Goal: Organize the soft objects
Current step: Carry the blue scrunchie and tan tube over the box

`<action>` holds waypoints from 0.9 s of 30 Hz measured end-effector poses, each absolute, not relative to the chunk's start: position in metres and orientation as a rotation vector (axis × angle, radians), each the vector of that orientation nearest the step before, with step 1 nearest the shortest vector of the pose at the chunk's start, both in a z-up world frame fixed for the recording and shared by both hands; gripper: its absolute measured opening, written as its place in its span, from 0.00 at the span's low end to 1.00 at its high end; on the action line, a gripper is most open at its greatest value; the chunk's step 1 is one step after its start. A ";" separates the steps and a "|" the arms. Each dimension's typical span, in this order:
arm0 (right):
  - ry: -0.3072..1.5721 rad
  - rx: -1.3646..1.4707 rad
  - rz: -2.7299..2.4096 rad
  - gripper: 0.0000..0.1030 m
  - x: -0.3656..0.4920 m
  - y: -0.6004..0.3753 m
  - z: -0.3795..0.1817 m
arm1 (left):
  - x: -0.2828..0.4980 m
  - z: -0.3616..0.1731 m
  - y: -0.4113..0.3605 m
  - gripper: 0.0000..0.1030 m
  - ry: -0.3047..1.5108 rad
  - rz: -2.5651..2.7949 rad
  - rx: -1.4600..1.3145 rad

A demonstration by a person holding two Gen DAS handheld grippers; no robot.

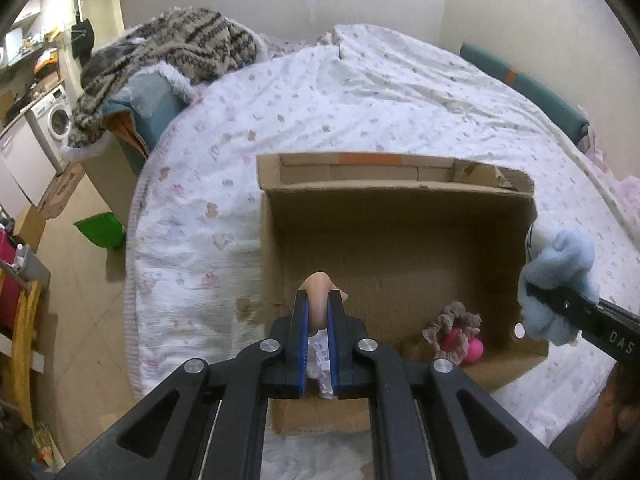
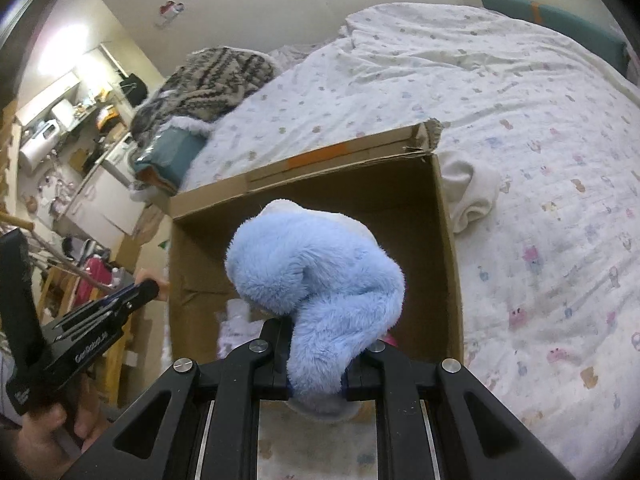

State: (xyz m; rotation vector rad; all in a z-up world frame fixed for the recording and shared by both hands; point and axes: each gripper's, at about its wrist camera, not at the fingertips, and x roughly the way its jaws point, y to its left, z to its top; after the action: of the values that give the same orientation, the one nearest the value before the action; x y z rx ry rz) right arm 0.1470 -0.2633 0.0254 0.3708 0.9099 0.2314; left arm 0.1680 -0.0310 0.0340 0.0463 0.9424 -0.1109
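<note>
You have an open brown cardboard box (image 1: 400, 240) sitting on the bed, flaps spread, its floor mostly bare. In its near right corner lie a frilly taupe fabric scrunchie (image 1: 450, 330) and, touching it, a bright pink soft ball (image 1: 474, 346). Your peach-coloured soft doll-like toy (image 1: 320, 300) with a white tag hangs above the box's near left part. Your fluffy light-blue plush toy (image 2: 316, 284), with a white patch on top, hangs bunched up over the box's right side.
</note>
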 end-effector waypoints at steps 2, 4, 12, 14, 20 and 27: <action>0.917 0.378 0.229 0.15 0.154 -0.264 0.021 | 0.174 0.028 -0.035 0.08 0.943 -0.105 0.057; 0.925 0.383 0.223 0.15 0.159 -0.265 0.015 | 0.176 0.022 -0.038 0.08 0.928 -0.105 0.076; 0.975 0.335 0.226 0.16 0.165 -0.255 -0.012 | 0.182 -0.014 -0.042 0.08 0.958 -0.159 0.064; 0.983 0.326 0.230 0.16 0.164 -0.251 -0.016 | 0.183 -0.016 -0.042 0.08 0.953 -0.159 0.069; 1.010 0.270 0.227 0.16 0.164 -0.239 -0.025 | 0.180 -0.016 -0.040 0.09 0.950 -0.168 0.044; 1.028 0.299 0.235 0.18 0.166 -0.241 -0.029 | 0.180 -0.021 -0.041 0.10 0.957 -0.150 0.059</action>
State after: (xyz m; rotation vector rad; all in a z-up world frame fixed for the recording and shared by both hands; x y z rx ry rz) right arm 0.1658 -0.2415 -0.0285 0.2990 1.0275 0.2349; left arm 0.1802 -0.0414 -0.0207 0.0586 0.9573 -0.1505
